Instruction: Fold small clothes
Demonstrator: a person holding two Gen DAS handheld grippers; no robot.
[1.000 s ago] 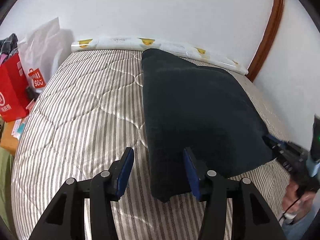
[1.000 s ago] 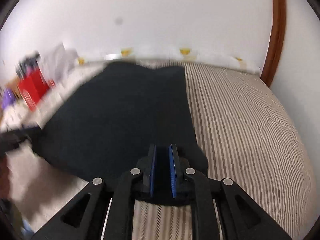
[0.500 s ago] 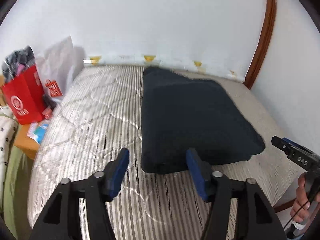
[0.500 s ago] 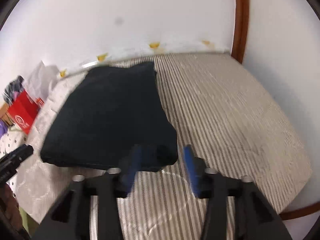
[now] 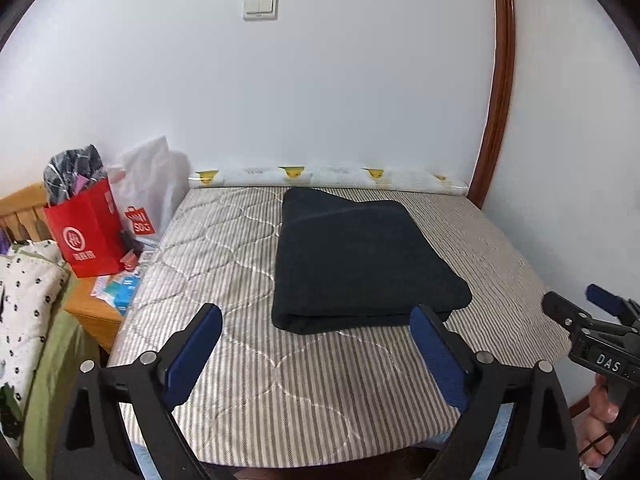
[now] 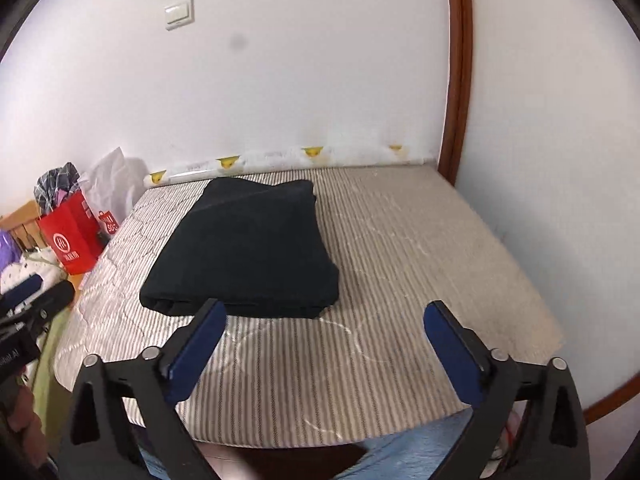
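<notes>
A dark navy garment [image 5: 360, 260] lies folded into a flat rectangle on the striped quilted mattress [image 5: 224, 248]. It also shows in the right wrist view [image 6: 248, 248]. My left gripper [image 5: 316, 344] is open and empty, held back above the mattress's near edge, apart from the garment. My right gripper [image 6: 324, 340] is open and empty, also back near the front edge [image 6: 400, 392]. The right gripper shows at the right border of the left wrist view [image 5: 592, 320].
A red paper bag [image 5: 88, 236] and a white plastic bag [image 5: 148, 192] stand on a wooden nightstand [image 5: 92, 308] at the left. A white wall backs the bed, with a wooden door frame [image 5: 496, 92] at the right. A rolled printed sheet [image 5: 328, 176] lies along the wall.
My right gripper opened and let go of the garment. Both grippers pulled back and up from the folded garment, which now lies flat on the mattress.
</notes>
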